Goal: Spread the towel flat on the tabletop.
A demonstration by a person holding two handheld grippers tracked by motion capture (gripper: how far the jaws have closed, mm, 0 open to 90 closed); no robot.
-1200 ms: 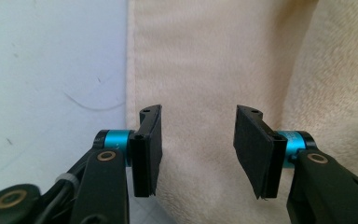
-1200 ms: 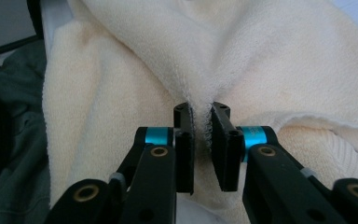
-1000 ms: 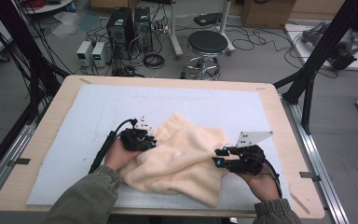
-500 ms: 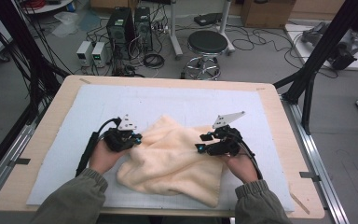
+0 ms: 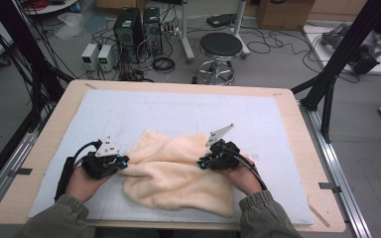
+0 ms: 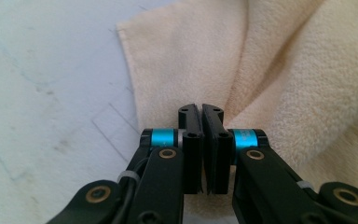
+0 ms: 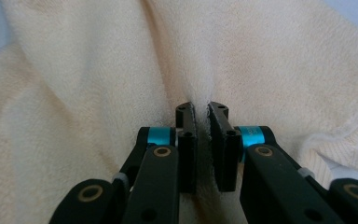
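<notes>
Cream terry cloth lay bunched across the middle of the white mat as the high view took it in: the towel (image 5: 178,181) sat rumpled on the table (image 5: 297,106), nearer the person's edge than the far one. The left gripper (image 5: 121,162) had hold of the towel's left edge and the right gripper (image 5: 203,162) bit into a fold near the upper right, each hand well out to its own side. That spread looked deliberate, a two-point hold so the cloth could be drawn out flat rather than dragged in a heap. Between the two grips the fabric sagged in soft ridges, and a loose flap trailed toward the near edge of the mat.

Over to the left gripper view, and the jaws were pressed together with a thin pinch of towel (image 6: 223,70) edge caught between them. A hemmed corner lay flat on the mat beyond, with deep folds rising to the right.

Then the right gripper view: the jaws had just been closing and now clamped a raised ridge of towel (image 7: 98,93), pile fibres squeezed in the narrow gap. Creases fanned away from the pinch on both sides, a sign the cloth was under a light pull. A stitched hem showed at the lower right, thick, fluffy and limp.
</notes>
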